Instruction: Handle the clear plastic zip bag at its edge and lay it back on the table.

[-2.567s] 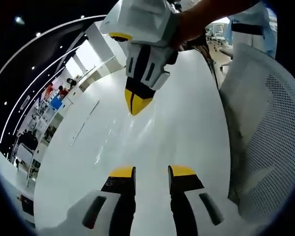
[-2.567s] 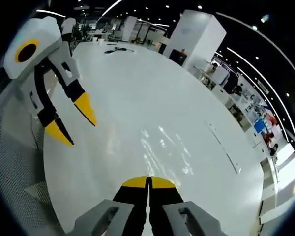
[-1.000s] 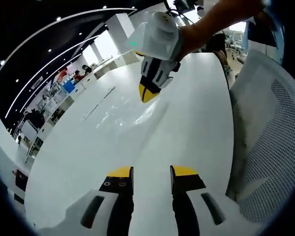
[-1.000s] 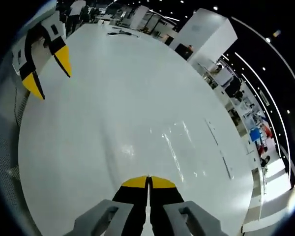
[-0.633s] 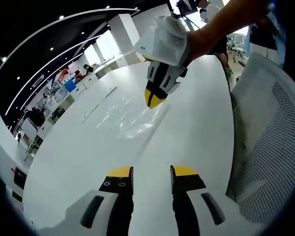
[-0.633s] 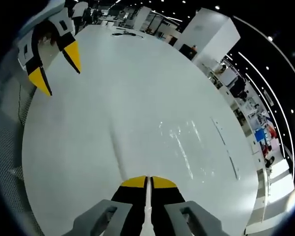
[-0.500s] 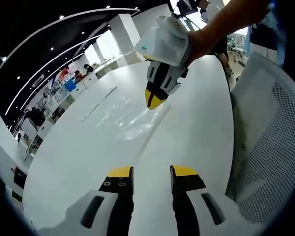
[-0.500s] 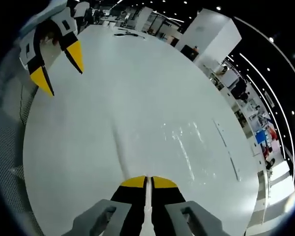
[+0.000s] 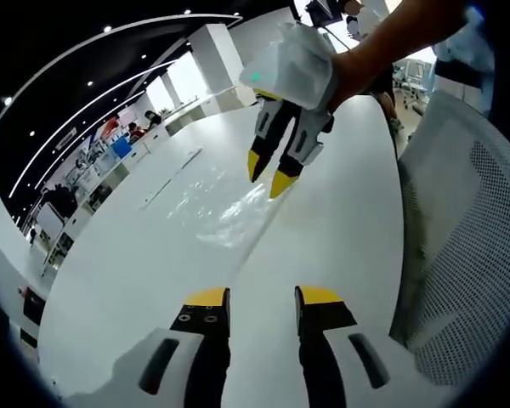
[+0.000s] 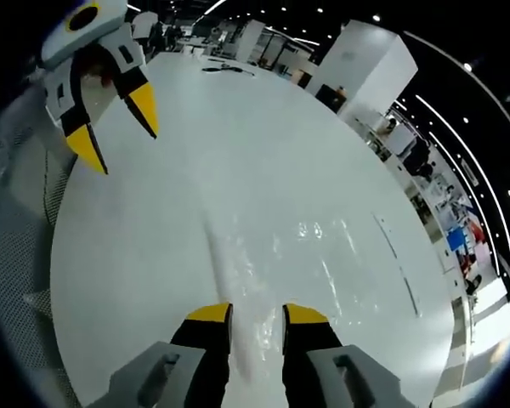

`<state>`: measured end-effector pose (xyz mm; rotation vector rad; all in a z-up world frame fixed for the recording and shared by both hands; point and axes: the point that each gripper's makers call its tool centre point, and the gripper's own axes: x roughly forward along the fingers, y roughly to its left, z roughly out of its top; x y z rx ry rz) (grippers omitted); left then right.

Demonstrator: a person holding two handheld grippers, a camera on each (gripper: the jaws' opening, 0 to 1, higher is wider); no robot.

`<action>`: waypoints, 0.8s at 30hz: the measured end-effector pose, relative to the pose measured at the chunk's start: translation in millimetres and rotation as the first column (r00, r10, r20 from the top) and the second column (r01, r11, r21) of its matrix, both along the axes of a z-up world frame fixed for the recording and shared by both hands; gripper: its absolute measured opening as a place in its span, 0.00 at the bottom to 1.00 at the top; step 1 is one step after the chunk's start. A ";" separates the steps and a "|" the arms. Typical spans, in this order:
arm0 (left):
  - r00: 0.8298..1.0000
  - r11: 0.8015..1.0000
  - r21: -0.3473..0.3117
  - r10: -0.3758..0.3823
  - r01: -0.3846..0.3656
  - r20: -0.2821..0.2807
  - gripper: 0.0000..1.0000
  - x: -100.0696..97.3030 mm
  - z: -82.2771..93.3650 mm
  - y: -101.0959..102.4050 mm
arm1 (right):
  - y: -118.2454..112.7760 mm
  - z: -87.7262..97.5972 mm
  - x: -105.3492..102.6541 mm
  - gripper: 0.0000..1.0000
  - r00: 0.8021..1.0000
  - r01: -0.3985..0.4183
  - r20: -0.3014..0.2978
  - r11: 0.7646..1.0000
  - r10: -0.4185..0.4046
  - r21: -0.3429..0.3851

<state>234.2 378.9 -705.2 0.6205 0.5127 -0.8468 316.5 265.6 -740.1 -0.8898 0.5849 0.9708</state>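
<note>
The clear plastic zip bag lies flat on the white table, glinting and hard to make out. In the right gripper view the bag spreads ahead of my right gripper, which is open with the bag's near edge between and just below its yellow tips. In the left gripper view the right gripper hangs open just above the bag's edge, held by a person's hand. My left gripper is open over bare table, short of the bag. It also shows at the upper left of the right gripper view as the left gripper.
A white mesh chair stands close along the table's right edge in the left gripper view. Dark cables lie at the table's far end. A white pillar and office desks stand beyond the table.
My right gripper has opened and let go of the bag's edge, which now rests on the table. The left gripper has stayed open and nearly still.
</note>
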 end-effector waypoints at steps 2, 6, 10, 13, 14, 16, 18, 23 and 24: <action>1.000 1.000 -0.001 0.002 -0.002 0.000 0.28 0.8 -0.3 0.5 | -0.2 3.4 -0.1 0.24 1.000 0.001 0.010 1.000 -0.001 0.008; 1.000 1.000 -0.015 0.011 -0.011 -0.003 0.33 2.6 0.2 1.2 | 1.0 10.4 -3.8 0.31 1.000 0.024 0.009 0.997 -0.024 0.071; 1.000 0.999 -0.026 0.026 -0.026 -0.002 0.38 4.5 0.4 2.7 | -0.7 23.6 -4.9 0.36 0.999 0.026 0.037 0.992 -0.030 0.123; 0.999 0.999 -0.034 0.034 -0.034 -0.004 0.39 4.8 0.0 3.5 | -1.7 28.5 -5.6 0.39 0.998 0.041 0.031 0.985 -0.047 0.168; 0.999 0.999 -0.038 0.036 -0.036 -0.005 0.40 4.9 0.1 3.4 | -1.6 31.2 -7.1 0.39 0.999 0.033 0.036 0.983 -0.040 0.182; 0.999 0.998 -0.047 0.042 -0.043 -0.008 0.42 4.8 0.7 3.3 | -3.3 34.9 -10.4 0.39 0.998 0.037 0.041 0.981 -0.045 0.189; 0.999 0.997 -0.053 0.052 -0.053 -0.008 0.48 5.2 2.3 3.5 | -4.5 39.2 -14.5 0.39 0.998 0.038 0.044 0.978 -0.048 0.204; 0.996 0.992 -0.081 0.092 -0.093 -0.012 0.59 8.2 6.5 5.9 | -8.1 48.0 -19.2 0.47 0.996 0.061 0.050 0.967 -0.076 0.249; 0.994 0.991 -0.085 0.105 -0.106 -0.016 0.62 9.1 6.4 7.3 | -8.5 49.6 -20.3 0.49 0.995 0.068 0.048 0.963 -0.083 0.260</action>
